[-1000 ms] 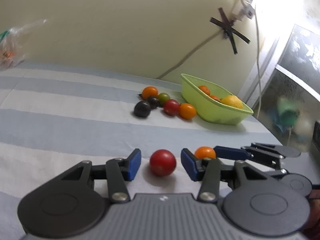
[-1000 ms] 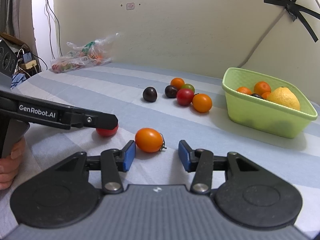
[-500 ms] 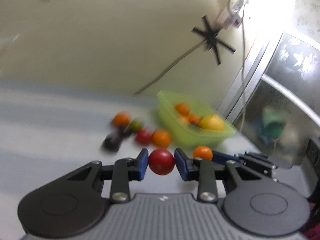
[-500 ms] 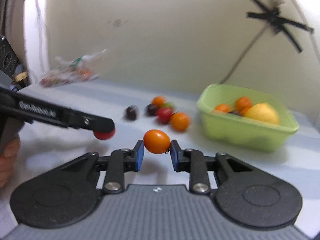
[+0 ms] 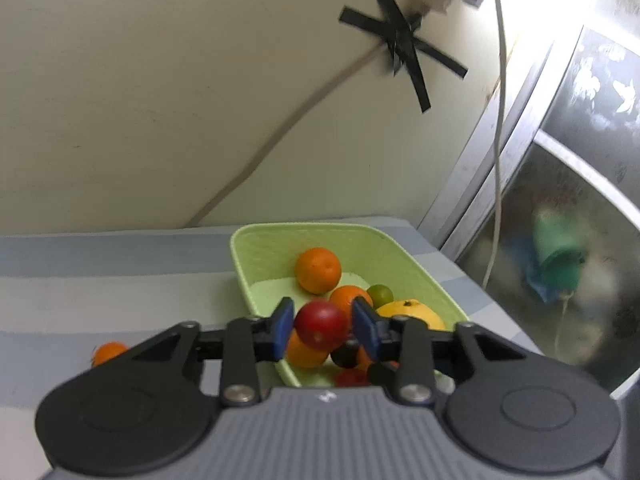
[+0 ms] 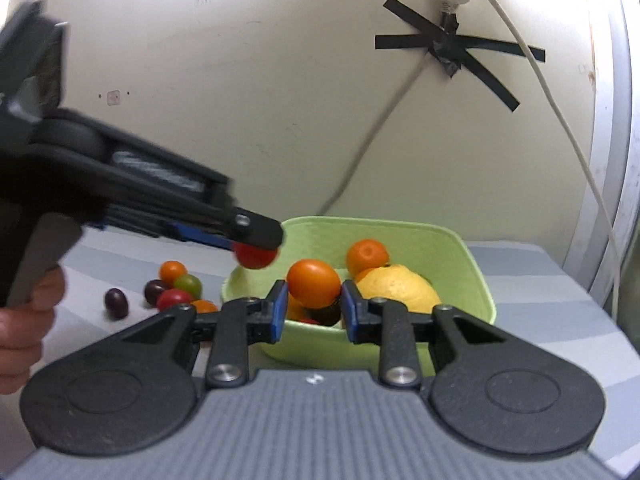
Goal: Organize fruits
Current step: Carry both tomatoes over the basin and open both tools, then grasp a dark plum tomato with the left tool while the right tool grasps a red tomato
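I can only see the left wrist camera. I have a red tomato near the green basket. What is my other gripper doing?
Observer: The right gripper has an orange tomato between its pads, and its jaws are opening.
Operator: I can see just one orange fruit on the table. Are there more?
Observer: Six lie to the left of the basket, with one dark grape apart from the others.
Operator: Can you see my hand?
Observer: Yes, a hand curls round a grey trigger.

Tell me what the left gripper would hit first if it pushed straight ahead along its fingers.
Probably the fruit piled in the green basket. The left gripper, its jaws opening around a red tomato, points down over the near rim at the orange fruit beyond; depth is unclear.
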Available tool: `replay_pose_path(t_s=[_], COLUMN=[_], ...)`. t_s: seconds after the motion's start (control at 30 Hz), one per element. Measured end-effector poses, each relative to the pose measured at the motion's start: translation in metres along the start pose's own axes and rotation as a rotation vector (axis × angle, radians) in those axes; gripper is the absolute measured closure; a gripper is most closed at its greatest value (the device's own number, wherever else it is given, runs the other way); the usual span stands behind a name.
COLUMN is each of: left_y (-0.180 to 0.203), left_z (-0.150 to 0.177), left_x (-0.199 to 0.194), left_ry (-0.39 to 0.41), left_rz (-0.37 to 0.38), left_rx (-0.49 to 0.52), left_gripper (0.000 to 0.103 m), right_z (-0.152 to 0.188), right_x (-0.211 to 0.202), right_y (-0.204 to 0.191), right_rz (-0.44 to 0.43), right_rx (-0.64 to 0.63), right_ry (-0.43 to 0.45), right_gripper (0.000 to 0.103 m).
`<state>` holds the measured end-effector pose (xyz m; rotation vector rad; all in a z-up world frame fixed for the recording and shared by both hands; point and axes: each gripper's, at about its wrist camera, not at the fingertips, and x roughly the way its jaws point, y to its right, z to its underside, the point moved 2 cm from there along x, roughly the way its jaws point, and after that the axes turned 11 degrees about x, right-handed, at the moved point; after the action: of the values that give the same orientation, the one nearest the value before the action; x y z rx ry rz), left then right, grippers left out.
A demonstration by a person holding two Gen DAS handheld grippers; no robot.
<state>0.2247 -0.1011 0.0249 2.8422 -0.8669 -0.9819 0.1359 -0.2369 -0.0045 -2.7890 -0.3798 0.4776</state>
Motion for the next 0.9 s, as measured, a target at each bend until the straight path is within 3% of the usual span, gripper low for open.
replay_pose_path(t_s=[0.1, 0.2, 0.27, 0.4, 0.6, 0.7, 0.9], left_y=[0.000, -0.011, -0.027, -0.058, -0.086, -0.093, -0.091], left_z=[-0.004, -0.005, -0.002, 0.025, 0.080, 0.093, 0.100], left_x=[0.004, -0.016, -0.041, -0.092, -0.113, -0.105, -0.096], left_ry=[0.004, 0.046, 0.092, 0.145, 0.093, 0.066, 0.067], left_rz=[-0.003, -0.001, -0.001, -0.088, -0.148, -0.130, -0.108], left_rx=[0.020, 0.000, -0.034, -0.085, -0.152, -0.199, -0.190], left_gripper=[0.059, 0.059, 0.059, 0.059, 0.058, 0.057, 0.051], right_z=[0.000, 0.002, 0.002, 0.004, 0.011, 0.016, 0.013], right_x=[-0.002, -0.007, -0.015, -0.029, -0.020, -0.009, 0.014], right_y=[0.000, -0.002, -0.001, -0.012, -0.043, -0.061, -0.092], right_rz=[-0.008, 0.004, -0.033, -0.132, -0.261, -0.247, -0.225], right_rx=[-0.008, -0.030, -0.010, -0.024, -0.055, -0.115, -0.236], right_ry=[0.012, 0.042, 0.064, 0.087, -0.039, -0.089, -0.128], right_gripper=[0.059, 0.058, 0.059, 0.060, 0.065, 0.065, 0.065])
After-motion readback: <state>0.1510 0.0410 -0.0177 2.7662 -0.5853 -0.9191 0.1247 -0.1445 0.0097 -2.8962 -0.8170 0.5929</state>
